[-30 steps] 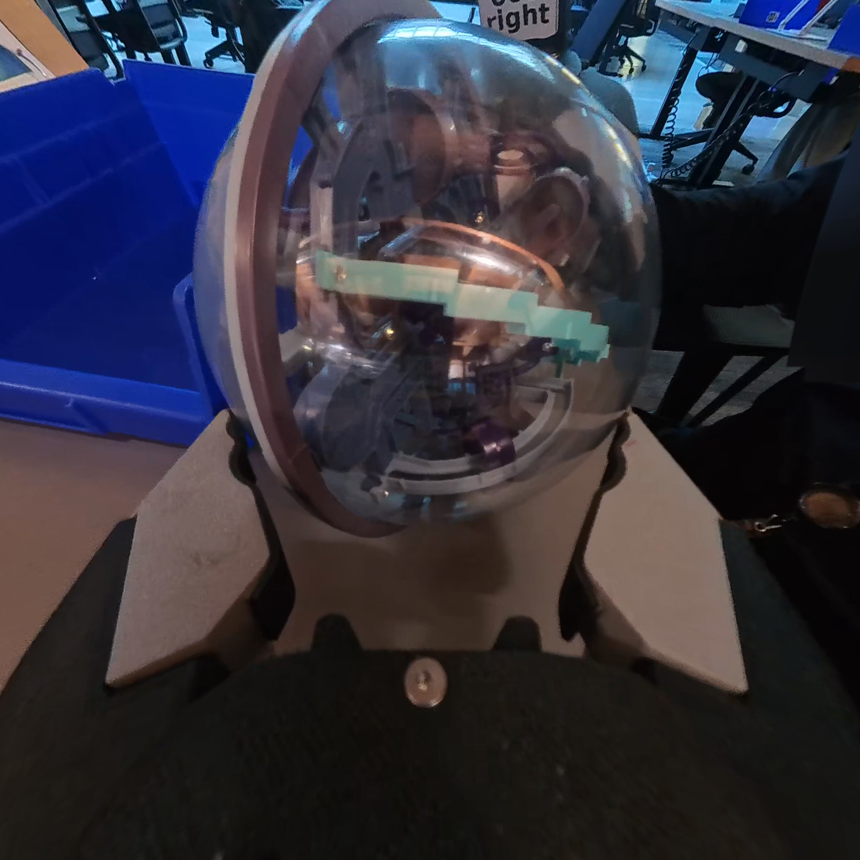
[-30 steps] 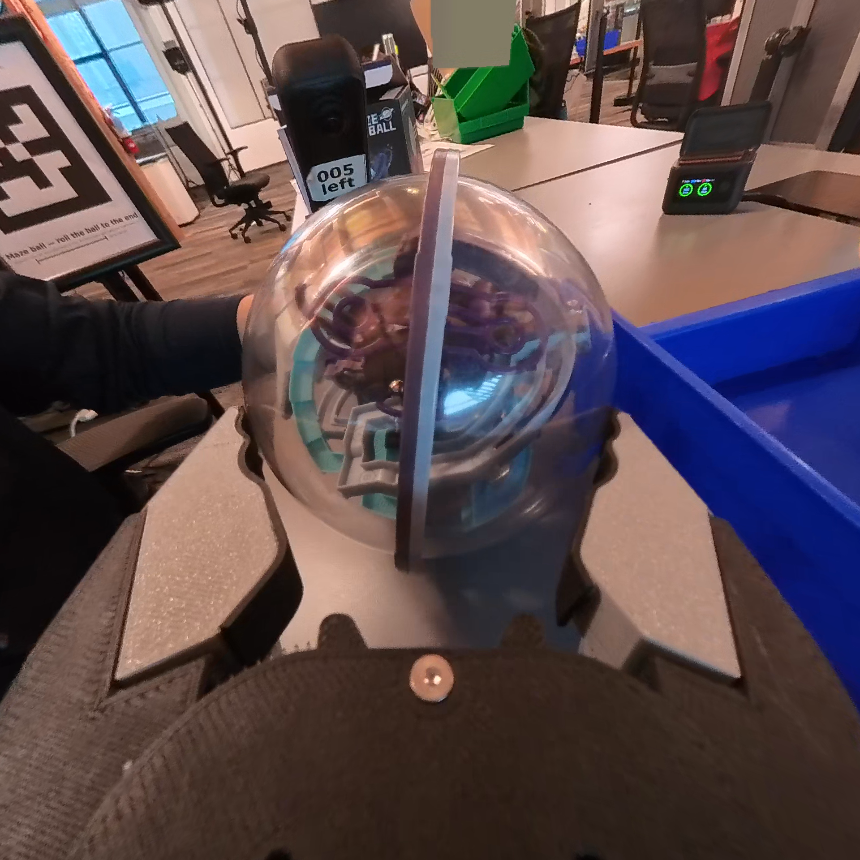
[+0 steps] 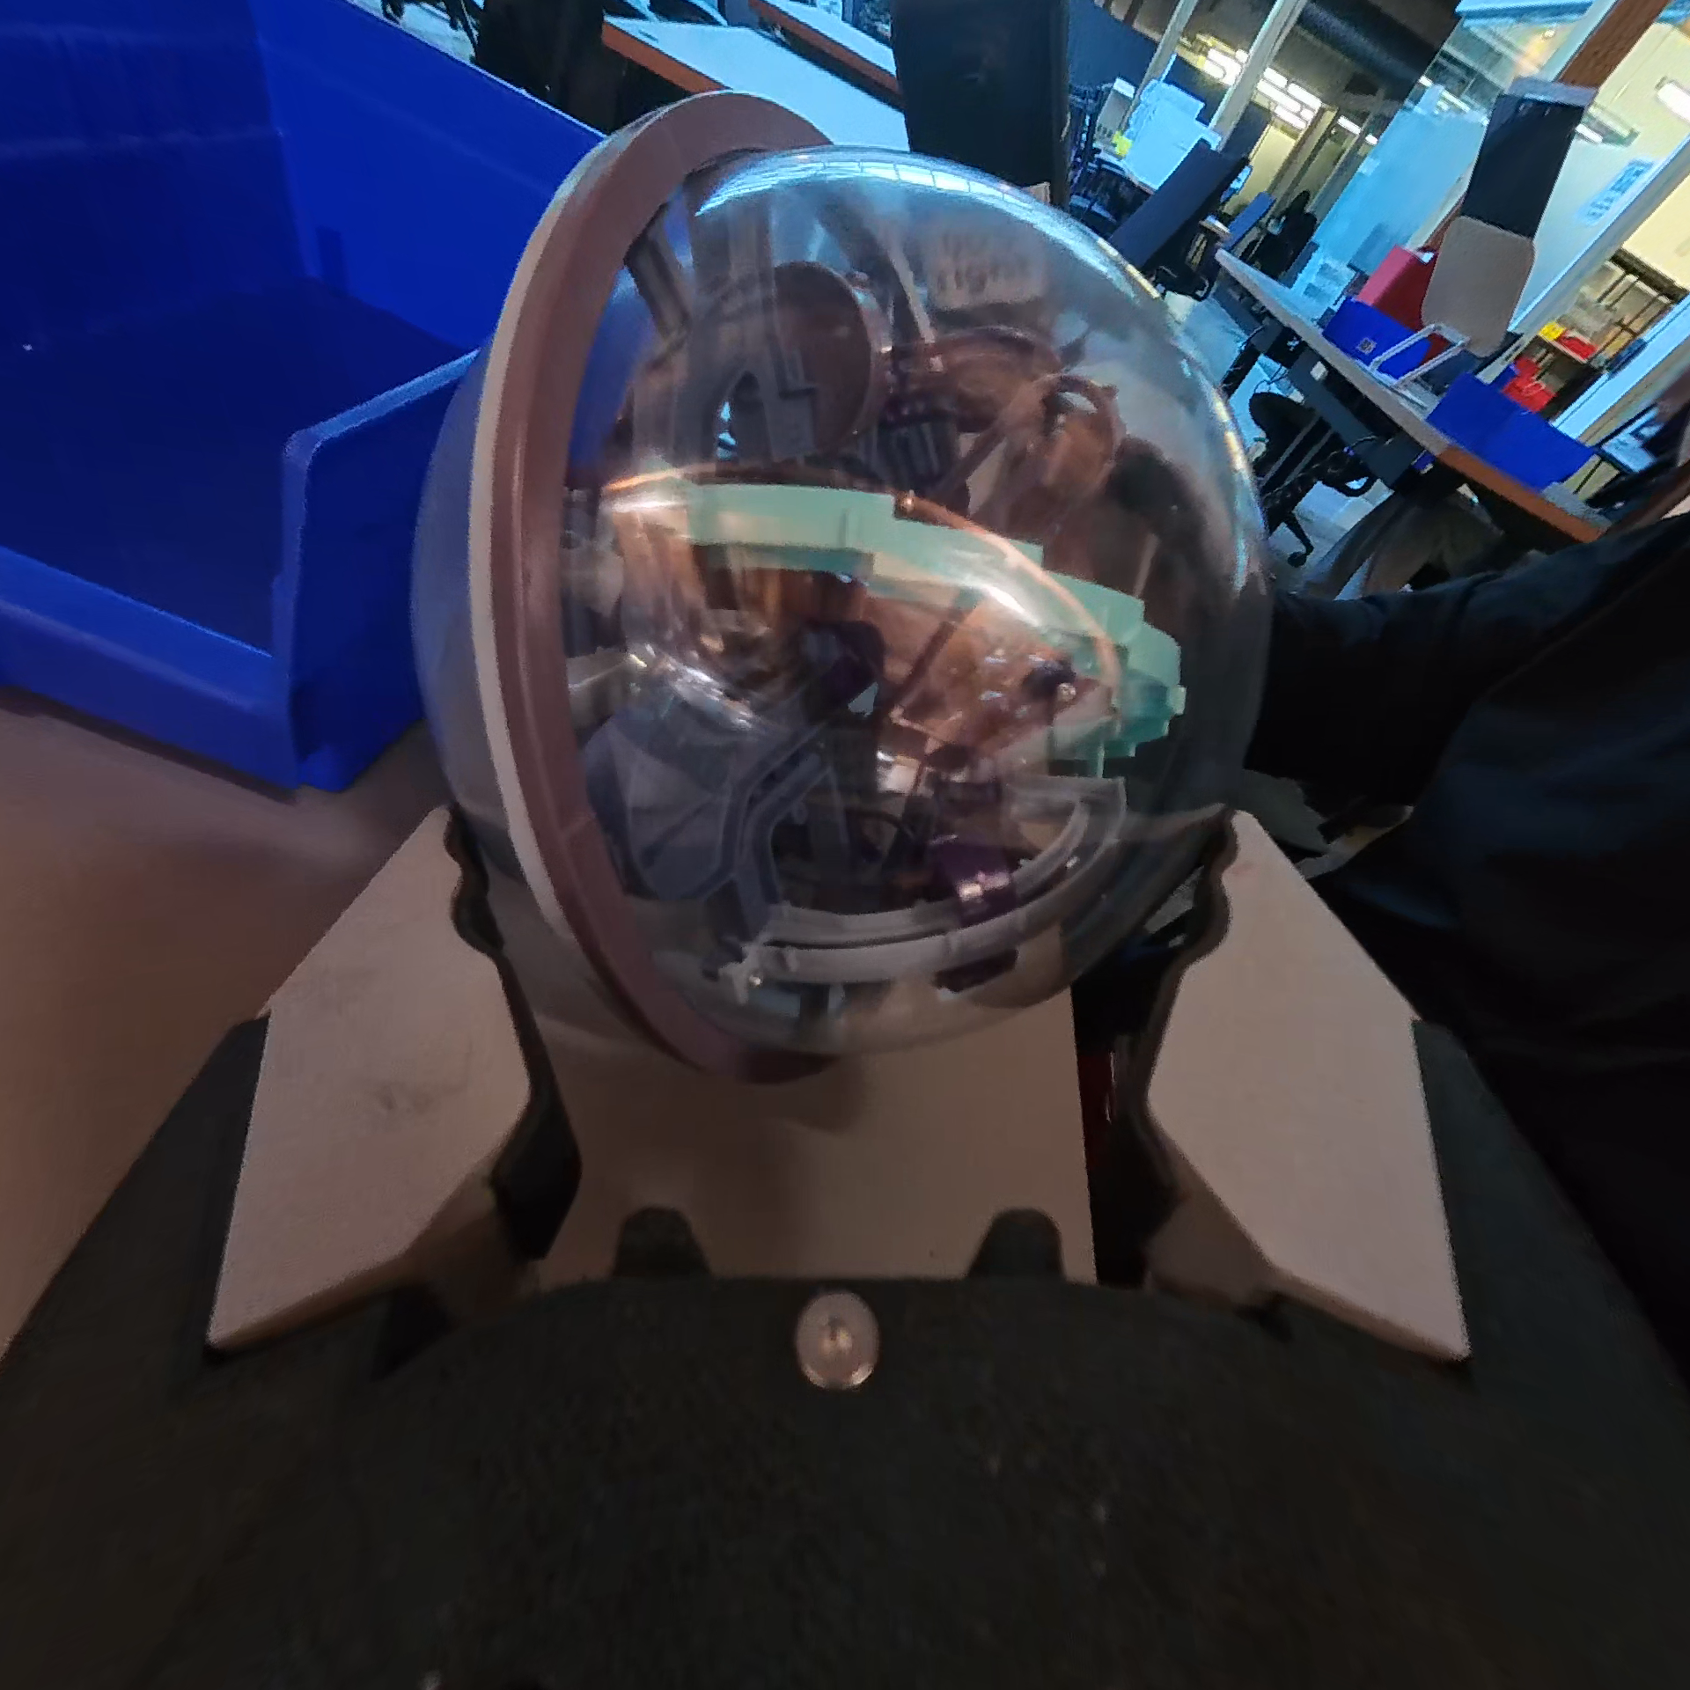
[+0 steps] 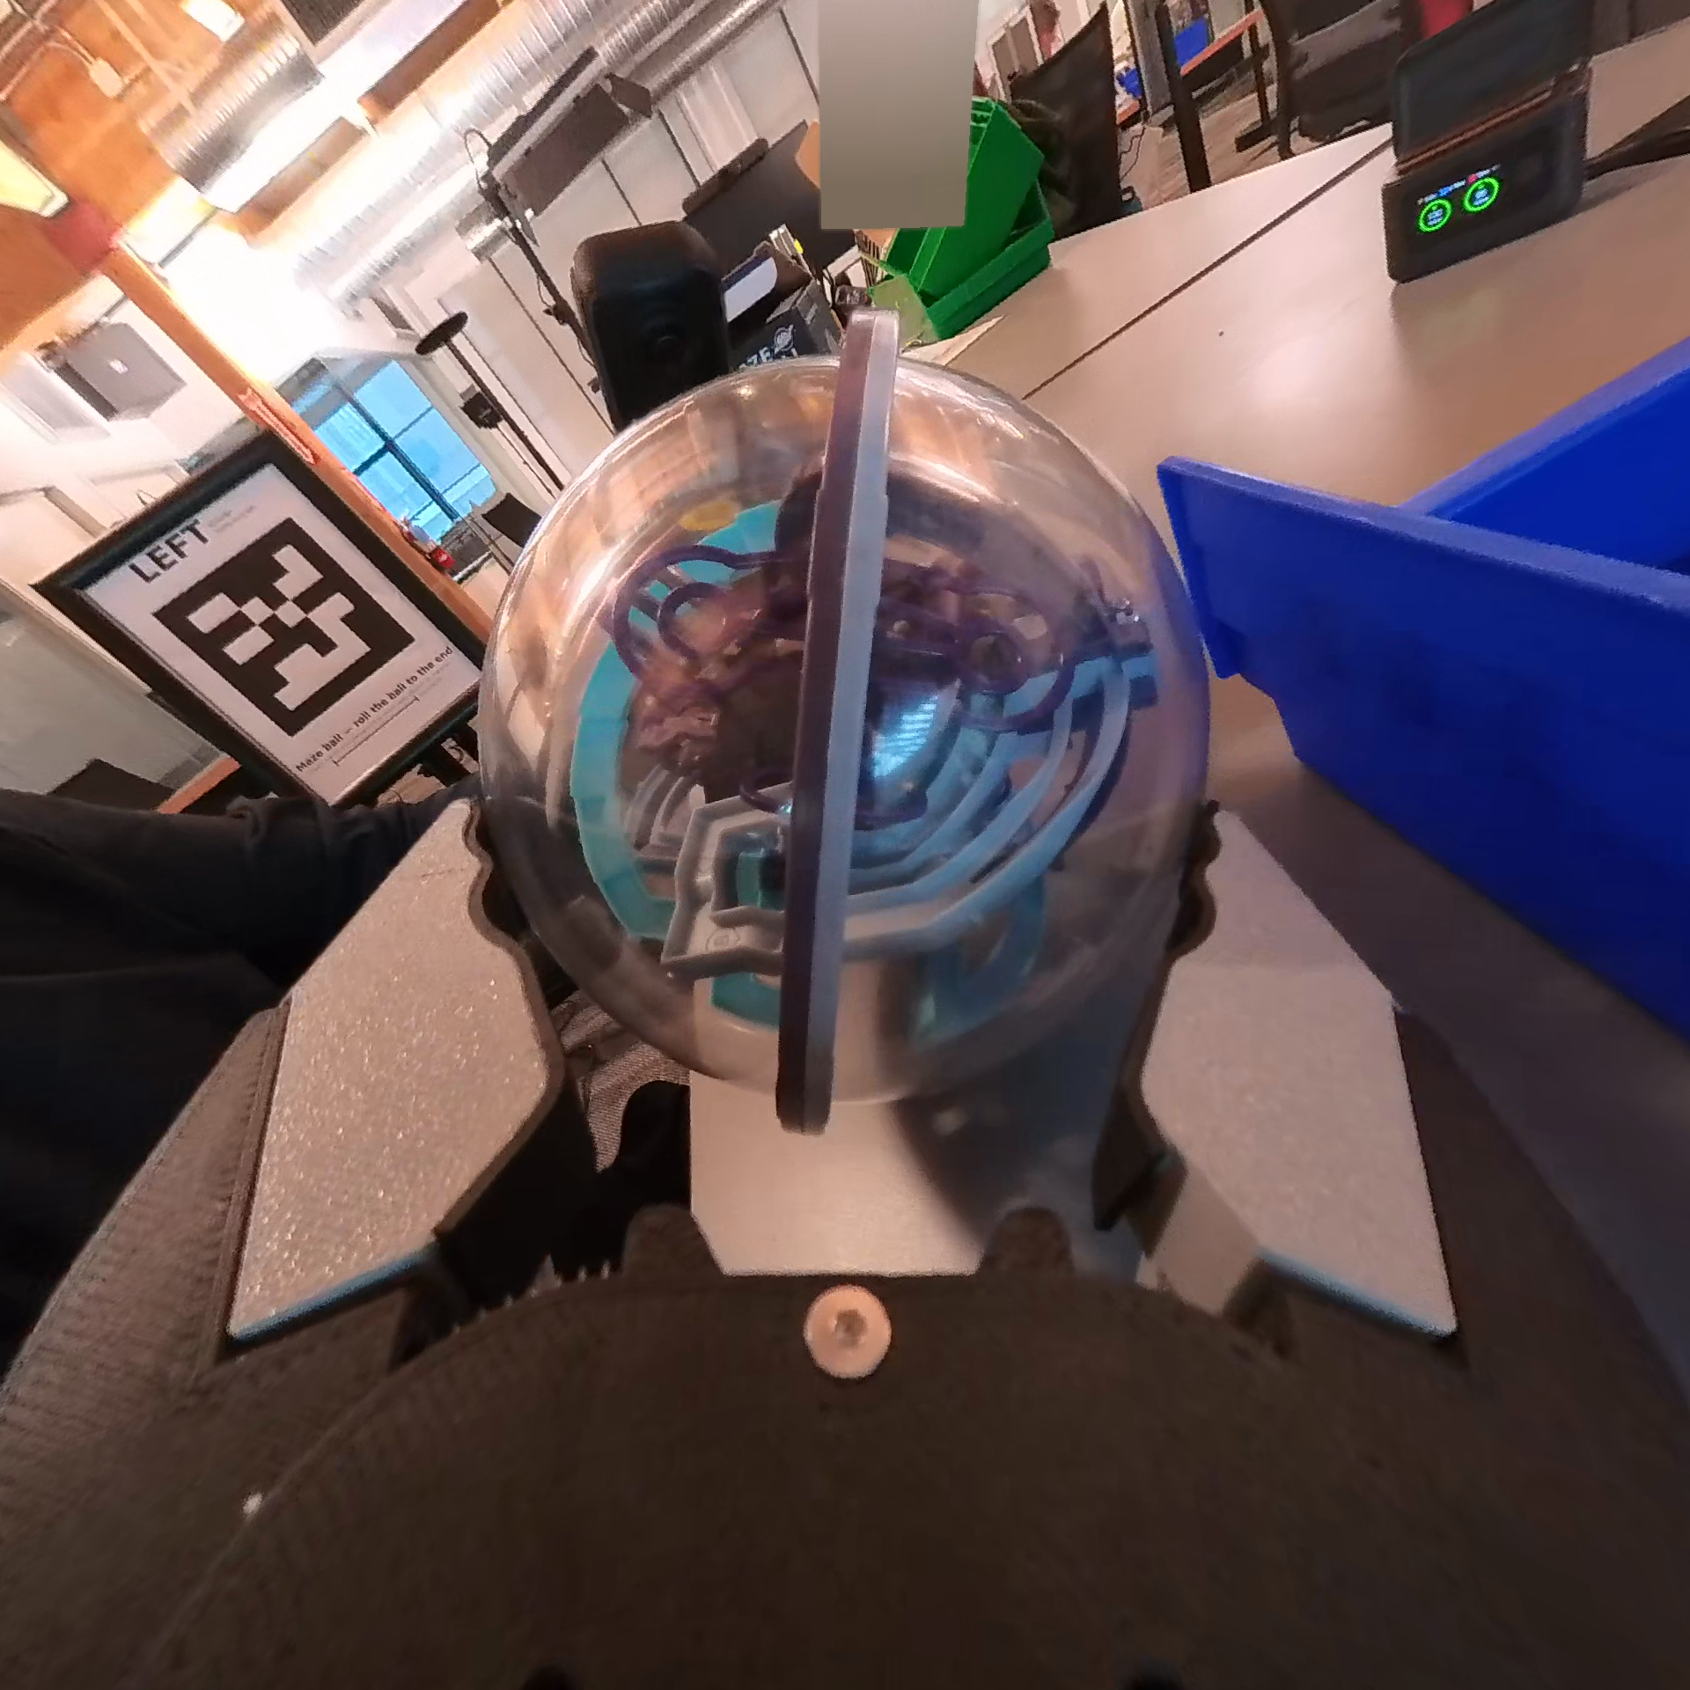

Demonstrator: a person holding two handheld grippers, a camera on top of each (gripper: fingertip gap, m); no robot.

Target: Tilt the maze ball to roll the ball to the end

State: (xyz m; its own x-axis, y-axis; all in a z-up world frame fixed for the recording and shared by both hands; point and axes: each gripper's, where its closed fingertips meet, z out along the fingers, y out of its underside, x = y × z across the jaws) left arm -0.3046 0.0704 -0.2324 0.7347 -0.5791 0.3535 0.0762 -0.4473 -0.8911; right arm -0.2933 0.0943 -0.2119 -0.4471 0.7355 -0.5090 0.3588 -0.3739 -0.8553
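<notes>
One clear maze ball (image 3: 841,585) sits held up between two tools. The left tool (image 3: 841,878) has its two dark fingers (image 3: 475,878) spread wide and pressed to the sphere's lower flanks; the right tool (image 4: 841,878) clamps it the same way from the opposite side, its fingers (image 4: 489,869) against the shell. So each tool is gripping the same ball, which hangs above the tabletop (image 4: 1280,384), just beside a blue bin (image 4: 1463,713).

The purple equator ring (image 4: 823,732) stands nearly upright, leaning a little. Inside I count several tracks: a teal one (image 3: 823,521), grey ones, thin purple loops. A tiny glint near the teal track's right end may be the steel ball; I cannot say for sure.

To do this well, I'd judge both wrists should turn together, slowly, in small amounts, so the ball creeps along its track rather than jumping off. Uneven squeeze could let the smooth shell slip.

Also about: one green bin (image 4: 969,229), one framed sign (image 4: 274,631).
</notes>
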